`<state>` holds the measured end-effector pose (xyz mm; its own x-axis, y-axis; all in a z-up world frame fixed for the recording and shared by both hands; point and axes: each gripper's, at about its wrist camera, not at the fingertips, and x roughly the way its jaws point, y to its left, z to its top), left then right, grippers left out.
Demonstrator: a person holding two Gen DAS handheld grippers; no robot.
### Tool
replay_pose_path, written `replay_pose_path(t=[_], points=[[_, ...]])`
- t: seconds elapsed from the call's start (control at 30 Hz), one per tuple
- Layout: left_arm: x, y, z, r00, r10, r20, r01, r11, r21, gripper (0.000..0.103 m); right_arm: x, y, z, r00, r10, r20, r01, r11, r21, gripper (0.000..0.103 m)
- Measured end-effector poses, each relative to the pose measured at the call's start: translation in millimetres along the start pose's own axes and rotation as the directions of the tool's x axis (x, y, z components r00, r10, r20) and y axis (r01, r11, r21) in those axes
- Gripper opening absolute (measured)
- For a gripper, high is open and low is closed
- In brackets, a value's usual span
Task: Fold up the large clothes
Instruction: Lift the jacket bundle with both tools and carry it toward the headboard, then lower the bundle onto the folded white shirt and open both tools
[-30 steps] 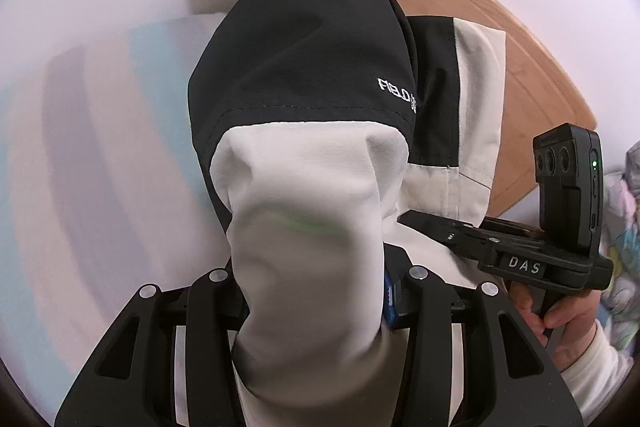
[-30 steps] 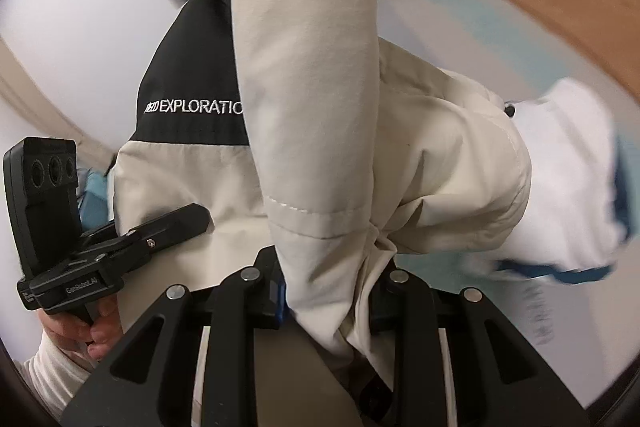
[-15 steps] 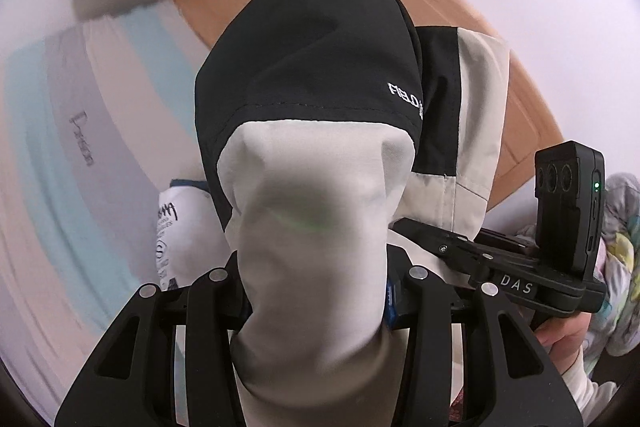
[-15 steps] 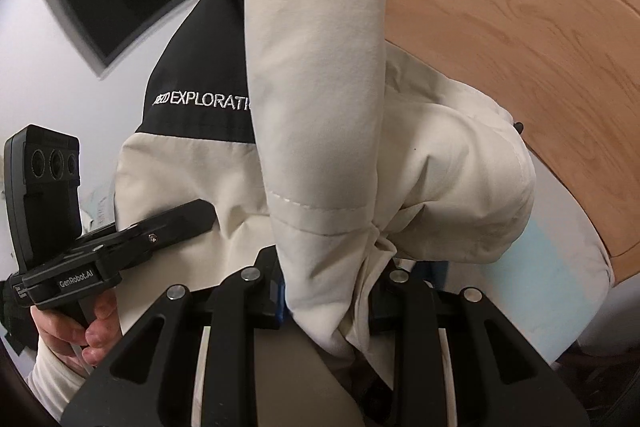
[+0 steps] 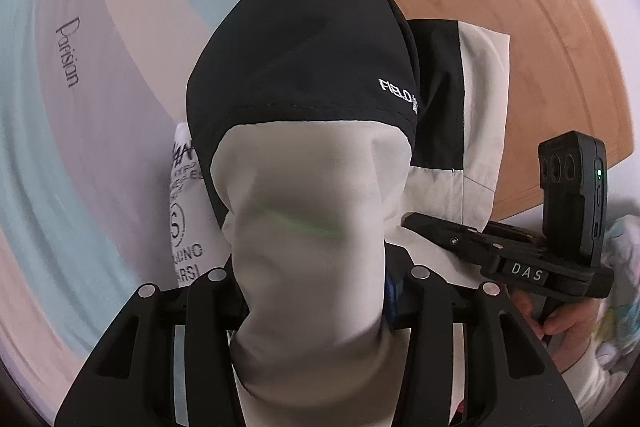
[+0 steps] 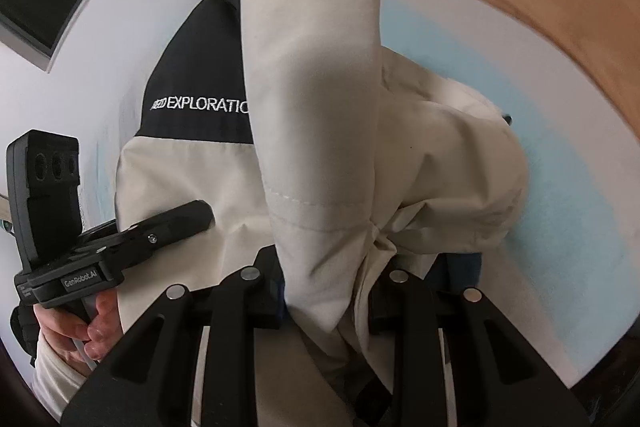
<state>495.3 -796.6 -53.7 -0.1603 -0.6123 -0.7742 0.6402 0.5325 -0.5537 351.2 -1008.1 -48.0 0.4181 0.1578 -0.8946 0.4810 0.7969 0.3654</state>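
Jacket (image 5: 312,163), black and cream, fills the left wrist view, its bunched cloth pinched in the left gripper (image 5: 316,291); a striped bedsheet (image 5: 80,147) lies at 9 o'clock, the right gripper (image 5: 520,259) at 3 o'clock

Right wrist view: right gripper clamps a cream sleeve (image 6: 316,107); left gripper (image 6: 132,239) at 9 o'clock

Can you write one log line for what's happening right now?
left gripper: shut on jacket | right gripper: shut on jacket | jacket above bed

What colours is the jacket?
The jacket is black on top and cream below, clearest in the left wrist view.
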Motion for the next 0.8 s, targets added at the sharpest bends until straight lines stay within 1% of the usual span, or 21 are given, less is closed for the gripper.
replay_pose_path(t=[0.03,0.07,0.1,0.2,0.23,0.3,0.37,0.43,0.47,0.5,0.53,0.57,0.6,0.63,0.73,0.77,0.8], points=[[5,2,-2,1.0,0.012,-0.001,-0.012,1.0,0.01,0.046,15,13,1,1.0,0.005,-0.002,-0.005,1.0,0.005,0.025],[10,6,-2,1.0,0.025,-0.002,-0.025,1.0,0.014,0.047,21,11,-2,1.0,0.011,-0.004,-0.011,1.0,0.007,0.025],[13,10,-12,1.0,0.03,-0.002,-0.03,0.999,0.01,0.048,29,8,-5,1.0,0.016,-0.006,-0.016,1.0,0.008,0.026],[21,15,-15,0.999,0.042,-0.002,-0.042,0.999,0.003,0.05,36,-4,-5,1.0,0.014,0.002,-0.014,1.0,-0.003,0.028],[23,17,-16,0.999,0.042,-0.001,-0.042,0.999,0.0,0.05,37,-8,-9,1.0,0.011,0.008,-0.01,1.0,-0.012,0.029],[26,19,-14,0.999,0.034,0.0,-0.034,0.999,-0.017,0.052,36,-3,-14,1.0,0.008,0.017,-0.008,1.0,-0.022,0.03],[22,12,-21,0.999,0.045,0.003,-0.045,0.999,-0.014,0.055,33,1,-18,1.0,0.006,0.028,-0.006,1.0,-0.028,0.033],[14,2,-26,0.997,0.075,0.012,-0.075,0.997,-0.008,0.061,29,0,-23,0.999,-0.012,0.041,0.014,0.999,-0.031,0.04],[11,-2,-25,0.994,0.107,0.024,-0.107,0.994,0.002,0.072,25,2,-27,0.998,-0.029,0.051,0.031,0.999,-0.038,0.043],[8,-5,-30,0.99,0.134,0.04,-0.135,0.991,0.012,0.085,26,0,-28,0.997,-0.047,0.057,0.05,0.998,-0.043,0.049],[1,-10,-32,0.984,0.163,0.069,-0.165,0.986,0.024,0.088,23,3,-30,0.994,-0.084,0.068,0.087,0.995,-0.047,0.055],[-5,-13,-33,0.981,0.173,0.088,-0.177,0.984,0.031,0.089,21,4,-32,0.992,-0.099,0.074,0.102,0.994,-0.045,0.056],[-8,-15,-34,0.978,0.185,0.094,-0.189,0.981,0.033,0.091,19,4,-35,0.99,-0.118,0.078,0.122,0.992,-0.039,0.059],[-13,-17,-35,0.972,0.212,0.104,-0.217,0.975,0.04,0.093,17,5,-38,0.986,-0.143,0.084,0.146,0.989,-0.034,0.065],[-27,-22,-41,0.952,0.275,0.133,-0.284,0.957,0.056,0.093,7,9,-47,0.973,-0.202,0.109,0.204,0.979,-0.007,0.072],[-31,-23,-41,0.945,0.296,0.143,-0.306,0.95,0.056,0.095,1,11,-50,0.964,-0.234,0.127,0.235,0.972,0.006,0.073],[-35,-23,-41,0.937,0.313,0.154,-0.324,0.944,0.057,0.096,-3,12,-53,0.958,-0.25,0.14,0.25,0.968,0.013,0.077]])
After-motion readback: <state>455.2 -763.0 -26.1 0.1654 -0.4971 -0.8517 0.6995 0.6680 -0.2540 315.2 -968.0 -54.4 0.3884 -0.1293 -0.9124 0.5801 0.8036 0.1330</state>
